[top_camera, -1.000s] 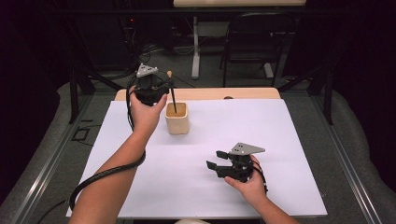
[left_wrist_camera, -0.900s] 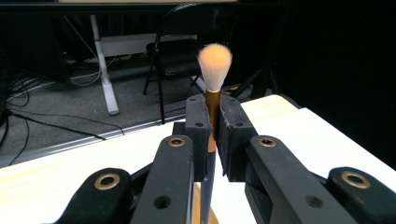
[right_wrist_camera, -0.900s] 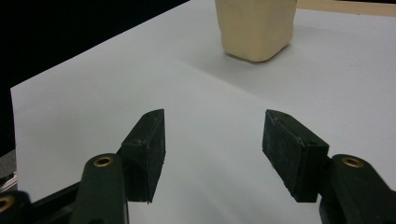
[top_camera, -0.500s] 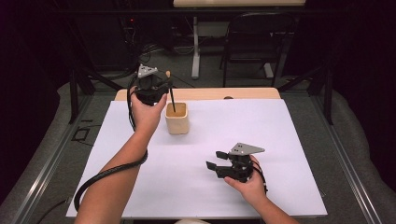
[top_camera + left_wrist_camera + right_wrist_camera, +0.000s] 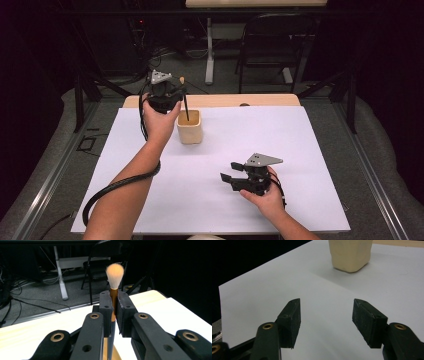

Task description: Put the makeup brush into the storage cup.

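Holding a makeup brush (image 5: 114, 285) upright, the left gripper (image 5: 172, 96) has its jaws clamped on the handle, whose lower end dips into the beige cup (image 5: 190, 127) on the white-covered bench (image 5: 310, 150). Right gripper (image 5: 234, 179) rests nearer the person, jaws apart and empty.

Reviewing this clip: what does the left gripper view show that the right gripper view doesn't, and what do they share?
Left gripper view: the left tool shut on a makeup brush, bristles up, and a folding chair behind. Right gripper view: the right tool open with nothing between its jaws, and the beige cup standing ahead. Both: the white sheet covering the table.
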Demonstrator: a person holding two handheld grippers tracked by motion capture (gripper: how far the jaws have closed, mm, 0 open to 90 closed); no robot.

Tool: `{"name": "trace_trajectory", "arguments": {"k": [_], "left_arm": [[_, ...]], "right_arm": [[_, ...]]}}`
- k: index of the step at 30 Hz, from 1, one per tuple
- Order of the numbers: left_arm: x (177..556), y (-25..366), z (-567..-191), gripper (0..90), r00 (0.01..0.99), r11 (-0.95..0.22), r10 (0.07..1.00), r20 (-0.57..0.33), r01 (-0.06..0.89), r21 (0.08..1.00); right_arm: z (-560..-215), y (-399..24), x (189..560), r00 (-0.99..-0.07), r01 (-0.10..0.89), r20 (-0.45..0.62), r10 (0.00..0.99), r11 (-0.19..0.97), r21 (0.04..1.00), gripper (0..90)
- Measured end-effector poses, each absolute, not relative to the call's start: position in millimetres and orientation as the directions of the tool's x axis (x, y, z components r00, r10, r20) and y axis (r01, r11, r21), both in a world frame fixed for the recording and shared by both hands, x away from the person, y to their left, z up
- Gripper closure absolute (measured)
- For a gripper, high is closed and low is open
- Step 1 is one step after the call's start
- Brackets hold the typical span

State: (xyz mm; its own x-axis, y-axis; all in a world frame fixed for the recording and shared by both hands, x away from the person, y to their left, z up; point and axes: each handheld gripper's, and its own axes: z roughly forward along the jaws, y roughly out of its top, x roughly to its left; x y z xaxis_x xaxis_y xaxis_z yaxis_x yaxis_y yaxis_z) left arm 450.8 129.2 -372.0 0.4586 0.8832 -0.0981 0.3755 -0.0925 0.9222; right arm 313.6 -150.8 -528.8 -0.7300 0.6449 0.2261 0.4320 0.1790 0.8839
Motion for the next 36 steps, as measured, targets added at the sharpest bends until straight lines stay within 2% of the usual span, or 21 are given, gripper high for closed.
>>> {"name": "trace_trajectory", "arguments": {"k": [36], "left_arm": [[455,132,-413,83.4,0.451,-0.092,0.884,-0.124,0.427,0.899]], "right_arm": [[-531,-150,314,-0.733,0.438,0.229,0.641,0.186,0.879,39.7]]}}
